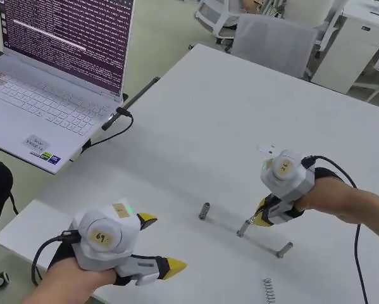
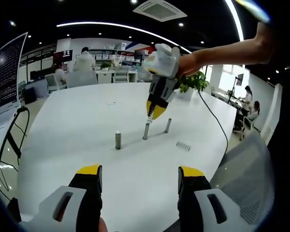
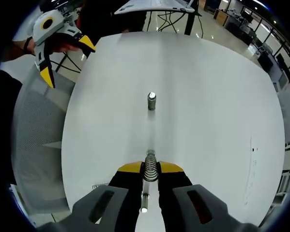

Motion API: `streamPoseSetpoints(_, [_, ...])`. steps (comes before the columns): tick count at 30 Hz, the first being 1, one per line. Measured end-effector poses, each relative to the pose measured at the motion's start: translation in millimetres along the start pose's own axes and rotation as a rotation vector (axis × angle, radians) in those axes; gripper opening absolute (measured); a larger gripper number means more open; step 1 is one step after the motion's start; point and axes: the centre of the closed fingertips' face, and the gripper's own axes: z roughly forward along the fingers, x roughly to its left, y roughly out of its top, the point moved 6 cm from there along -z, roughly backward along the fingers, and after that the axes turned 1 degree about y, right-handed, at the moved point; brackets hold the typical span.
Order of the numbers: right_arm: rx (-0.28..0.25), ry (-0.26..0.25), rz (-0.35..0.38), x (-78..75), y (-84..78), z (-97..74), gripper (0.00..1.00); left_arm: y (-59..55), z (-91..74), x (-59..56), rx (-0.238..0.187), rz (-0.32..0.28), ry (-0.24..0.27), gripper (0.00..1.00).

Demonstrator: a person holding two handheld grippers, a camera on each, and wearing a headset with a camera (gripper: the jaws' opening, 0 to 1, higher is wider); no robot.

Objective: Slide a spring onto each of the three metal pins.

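Note:
Three metal pins stand in a row on the white table (image 1: 227, 120). The left pin (image 1: 204, 211) (image 2: 118, 140) (image 3: 151, 101) wears a spring. My right gripper (image 1: 261, 220) (image 2: 154, 112) (image 3: 150, 169) is shut on a second spring (image 3: 150, 166) (image 2: 149, 116), held right at the top of the bare middle pin (image 1: 242, 229) (image 2: 145, 131). The third pin (image 1: 284, 249) (image 2: 168, 125) is bare. A loose spring (image 1: 269, 290) (image 2: 183, 146) lies near the front edge. My left gripper (image 1: 161, 244) (image 2: 140, 171) (image 3: 50, 53) hovers open at the front left, holding nothing.
An open laptop (image 1: 56, 57) sits on a stand at the left, its cable (image 1: 123, 120) trailing beside the table's corner. Office chairs (image 1: 274, 38) stand beyond the far edge. A small white label (image 1: 267, 149) lies on the table behind the right gripper.

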Motion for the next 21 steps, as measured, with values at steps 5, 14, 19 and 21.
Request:
streamPoseSetpoints(5, [0.012,0.010,-0.010,-1.7,1.0,3.3,0.09,1.0,0.2,1.0,0.000,-0.003,0.001,0.59])
streamPoseSetpoints(14, [0.029,0.023,-0.024,-1.8,1.7,9.1,0.09,-0.1,0.2,1.2,0.004,-0.005,0.002,0.59])
streamPoseSetpoints(19, [0.038,0.029,-0.030,-0.8,2.2,13.0,0.09,-1.0,1.1,-0.6,0.007,-0.005,-0.003,0.59])
streamPoseSetpoints(21, [0.046,0.030,-0.039,0.5,2.1,14.9,0.09,-1.3,1.7,-1.2,0.010,-0.004,-0.003,0.59])
